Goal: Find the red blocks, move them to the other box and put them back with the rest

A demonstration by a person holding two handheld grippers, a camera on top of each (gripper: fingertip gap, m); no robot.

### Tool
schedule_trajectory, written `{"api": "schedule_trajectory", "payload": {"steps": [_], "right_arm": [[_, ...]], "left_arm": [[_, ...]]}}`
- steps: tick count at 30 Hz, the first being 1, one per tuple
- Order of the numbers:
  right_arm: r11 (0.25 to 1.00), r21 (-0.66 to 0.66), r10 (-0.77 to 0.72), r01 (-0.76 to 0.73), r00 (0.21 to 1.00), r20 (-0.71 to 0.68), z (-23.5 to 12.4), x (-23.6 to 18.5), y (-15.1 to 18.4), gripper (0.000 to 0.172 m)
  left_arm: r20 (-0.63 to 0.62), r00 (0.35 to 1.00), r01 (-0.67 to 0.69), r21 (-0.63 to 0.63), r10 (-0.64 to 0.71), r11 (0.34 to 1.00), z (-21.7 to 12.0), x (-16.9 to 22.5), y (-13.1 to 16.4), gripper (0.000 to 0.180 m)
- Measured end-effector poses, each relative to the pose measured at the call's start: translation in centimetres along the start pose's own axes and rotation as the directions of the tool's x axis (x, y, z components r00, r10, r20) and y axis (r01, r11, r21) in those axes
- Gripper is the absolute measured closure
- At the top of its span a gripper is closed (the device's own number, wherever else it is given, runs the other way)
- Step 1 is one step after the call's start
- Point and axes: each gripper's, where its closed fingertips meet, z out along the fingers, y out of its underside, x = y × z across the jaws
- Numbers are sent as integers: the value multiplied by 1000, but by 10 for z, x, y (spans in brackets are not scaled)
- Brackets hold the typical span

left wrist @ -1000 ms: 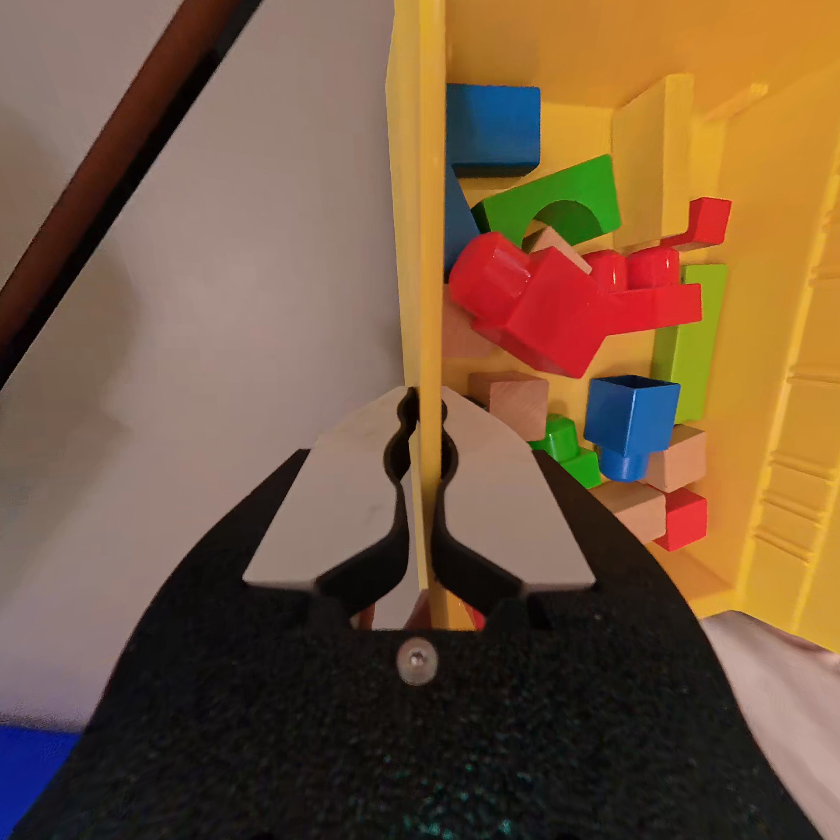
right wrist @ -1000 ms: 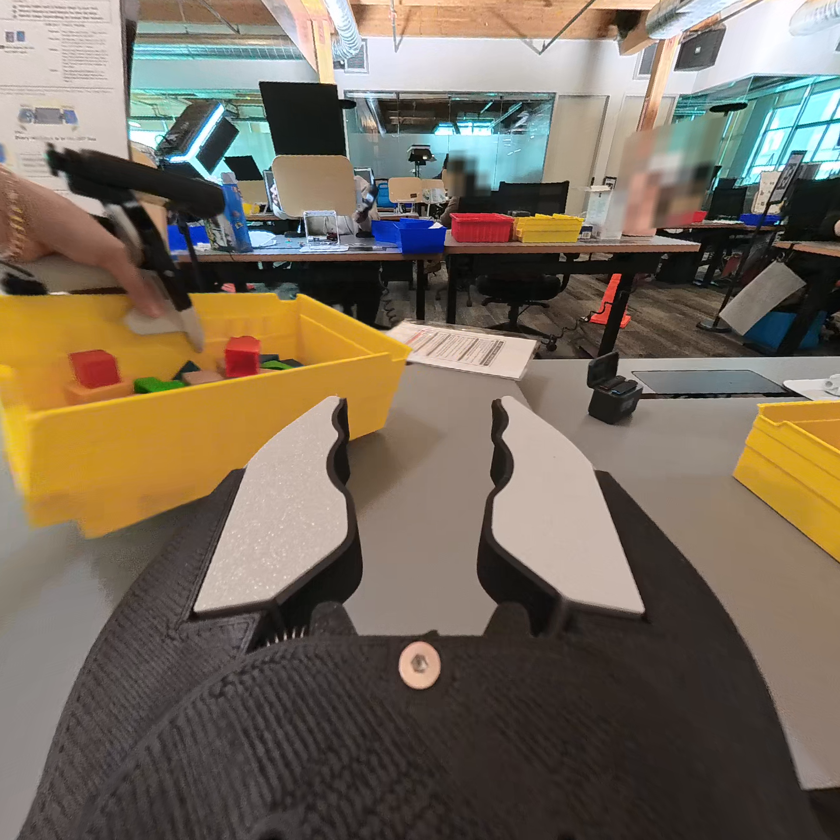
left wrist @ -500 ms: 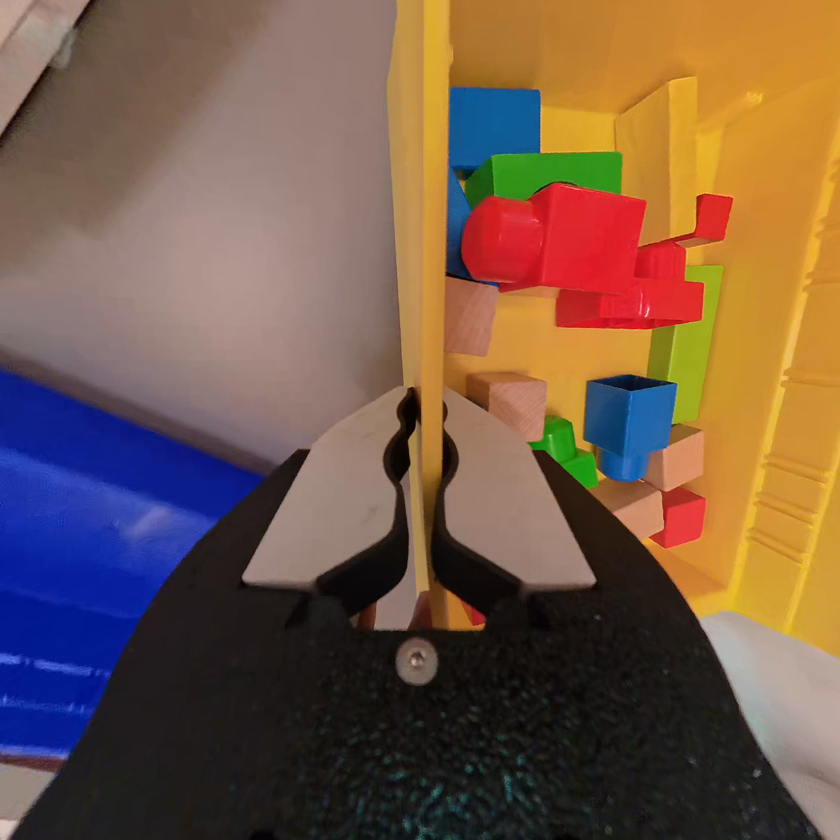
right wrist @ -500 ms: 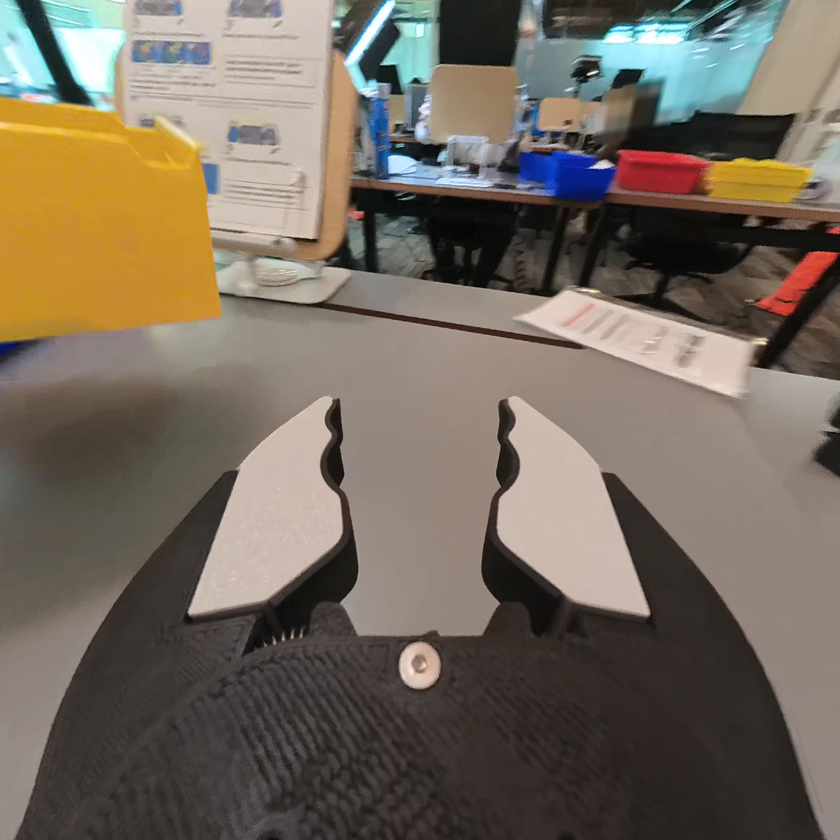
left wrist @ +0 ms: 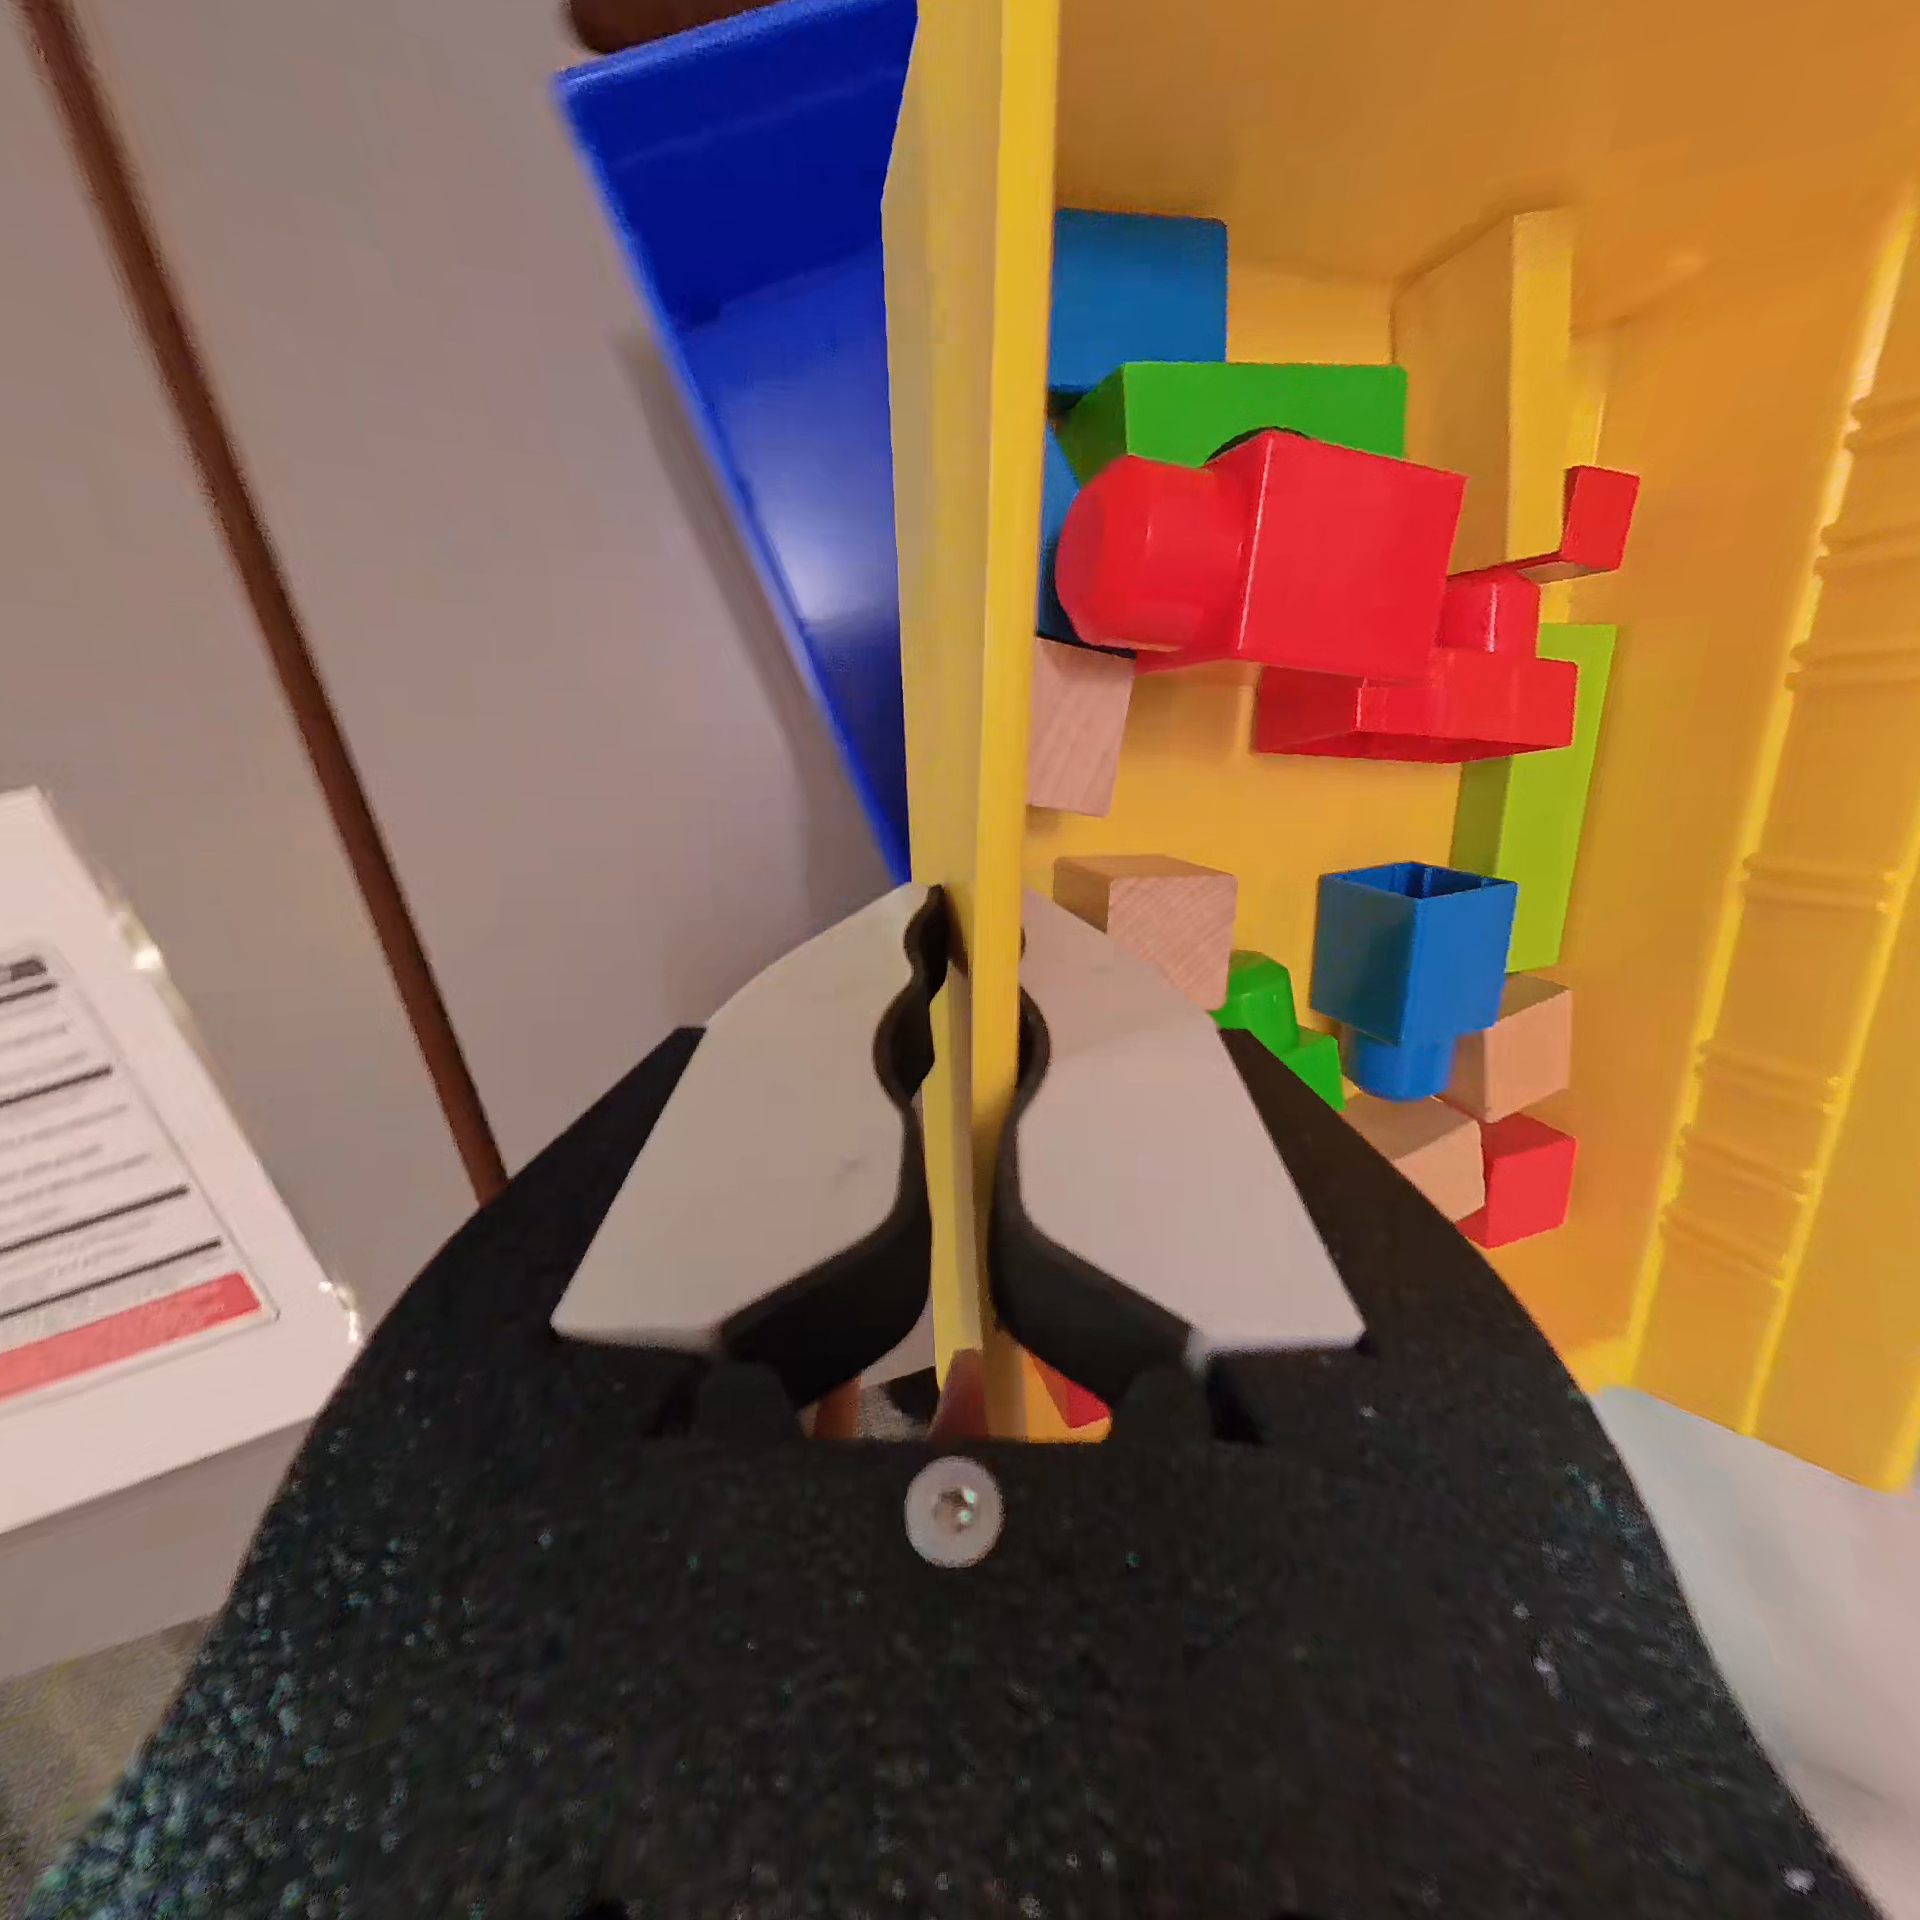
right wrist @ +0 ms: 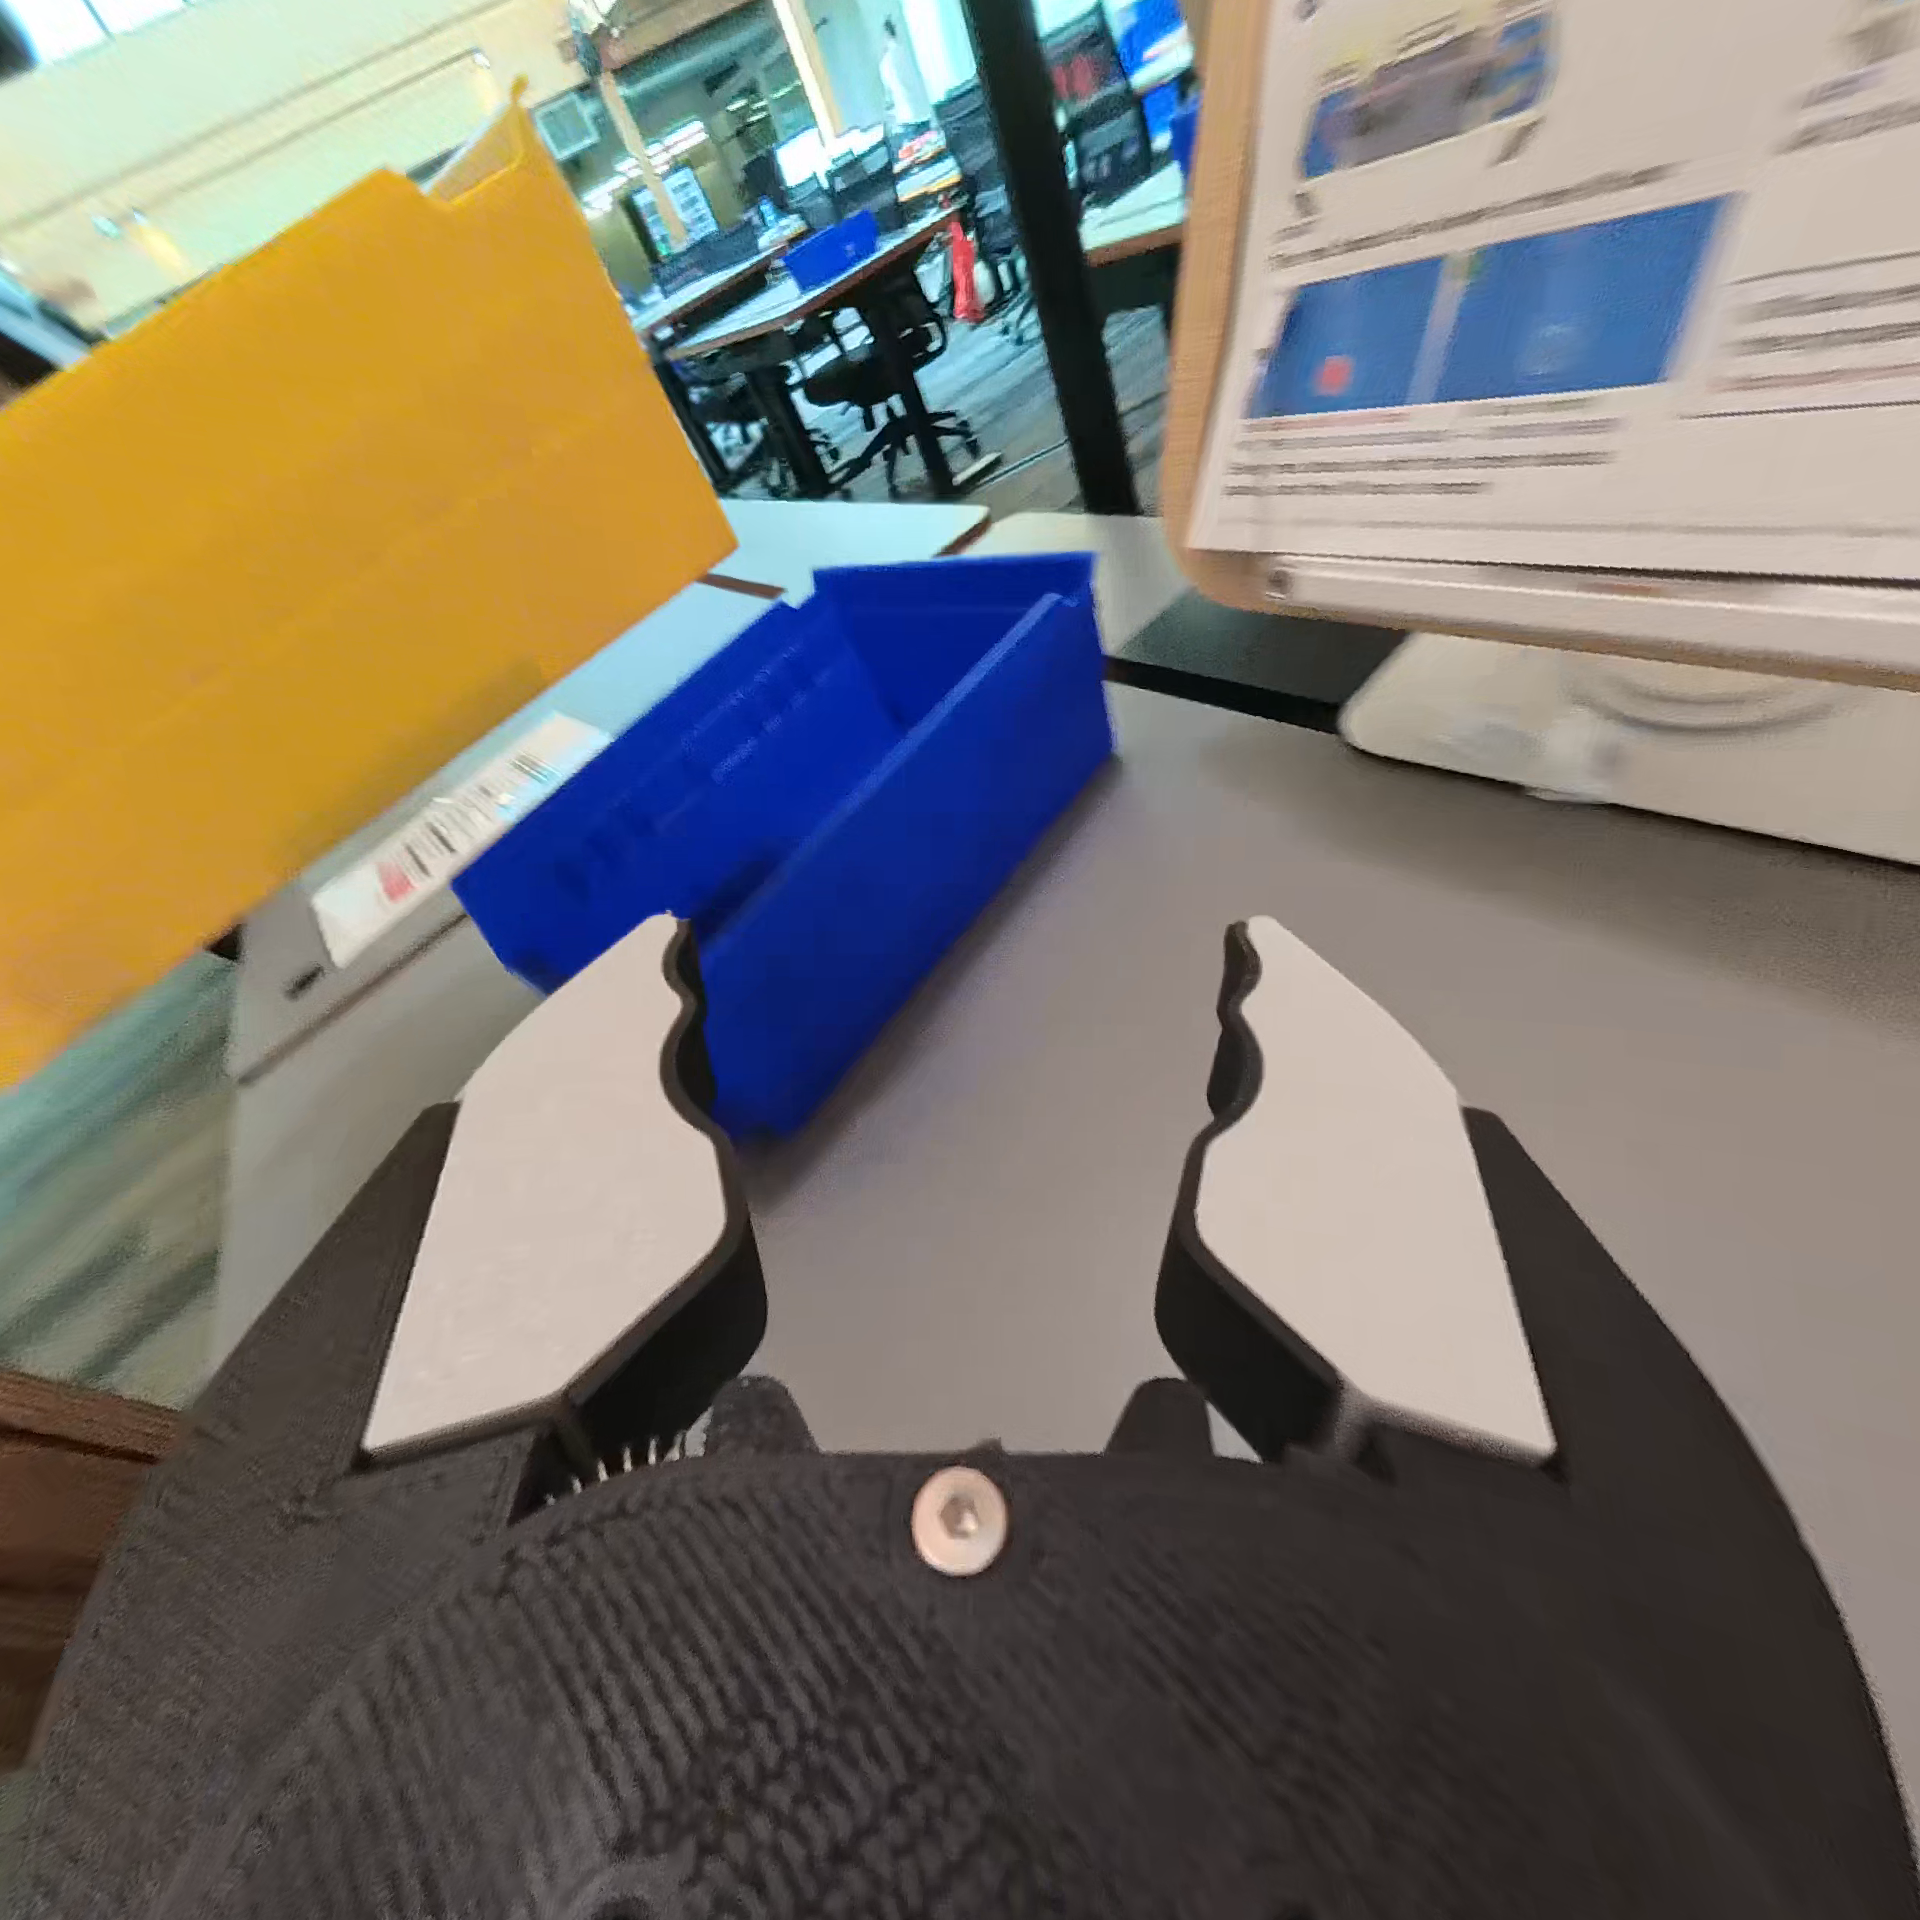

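**Yellow box lifted by its wall, blue box waiting**

Left tool (left wrist: 977,935) is clamped on the side wall of the yellow box (left wrist: 961,520), pads pressing both faces. Likely why: a thin wall is the only grippable part for carrying it. Box is tipped, so the red blocks (left wrist: 1340,561) sit bunched with green, blue and wooden ones against its floor and wall. Right tool (right wrist: 956,935) is spread wide, holding nothing, hovering above the counter (right wrist: 1351,883). Beyond it, the blue box (right wrist: 831,790) rests on the counter, probably the target; yellow box hangs at upper left.
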Motion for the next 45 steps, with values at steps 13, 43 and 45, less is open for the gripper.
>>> {"api": "schedule_trajectory", "payload": {"steps": [13, 43, 45], "right_arm": [[950, -311, -6, -34, 992, -129, 202, -35, 40, 93], [957, -289, -154, -20, 811, -564, -295, 249, 48, 165], [966, -254, -124, -50, 773, -622, -335, 280, 40, 164]], "left_arm": [[70, 943, 318, 105, -326, 942, -17, -134, 67, 173], [-81, 981, 178, -12, -178, 984, 155, -80, 23, 170], [-91, 981, 168, -16, -169, 986, 171, -70, 13, 169]]}}
